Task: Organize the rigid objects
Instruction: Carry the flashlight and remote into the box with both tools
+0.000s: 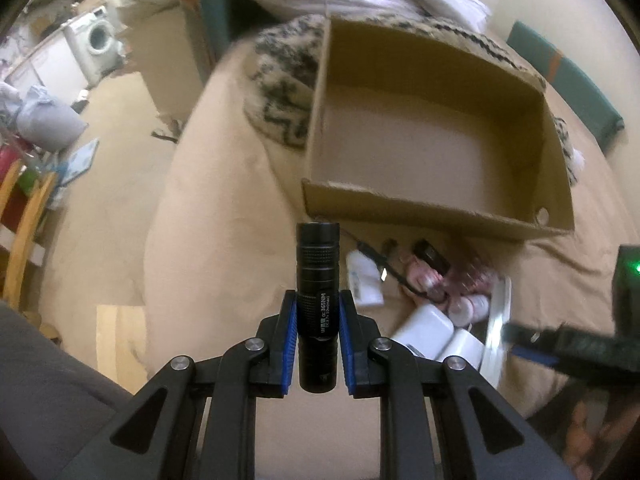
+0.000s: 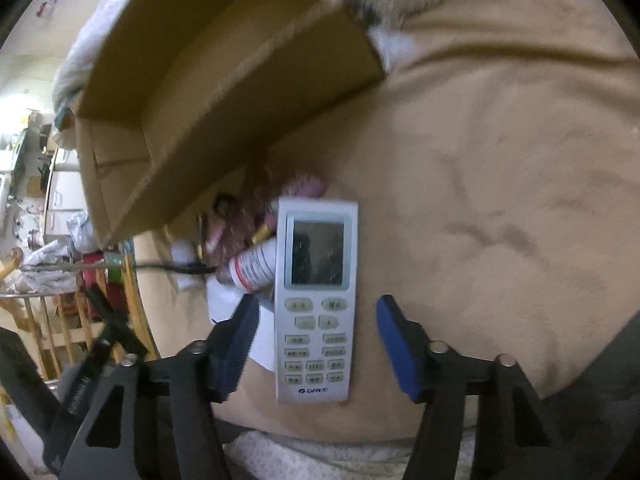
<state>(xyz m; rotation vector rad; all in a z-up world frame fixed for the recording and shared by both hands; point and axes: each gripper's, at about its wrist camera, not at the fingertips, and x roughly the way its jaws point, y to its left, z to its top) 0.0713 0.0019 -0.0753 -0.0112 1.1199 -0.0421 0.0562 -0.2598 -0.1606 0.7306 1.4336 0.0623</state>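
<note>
My left gripper (image 1: pixel 318 300) is shut on a black flashlight (image 1: pixel 317 280), held upright above the beige bed, just short of the near wall of an open cardboard box (image 1: pixel 432 208). The box looks empty inside. My right gripper (image 2: pixel 316 304) is open, its blue pads on either side of a white GREE remote (image 2: pixel 316 300) that lies on the blanket, not touching it. The box (image 2: pixel 224 80) shows at the upper left of the right wrist view. The right gripper also shows at the right edge of the left wrist view (image 1: pixel 560 344).
A pile of small items lies between box and grippers: white chargers (image 1: pixel 436 332), pink bottles (image 1: pixel 452 284), a black cable (image 1: pixel 384 264), a white tube (image 2: pixel 256 264). A patterned blanket (image 1: pixel 280 80) lies behind the box. Wooden chairs (image 1: pixel 24 232) stand off the bed's left edge.
</note>
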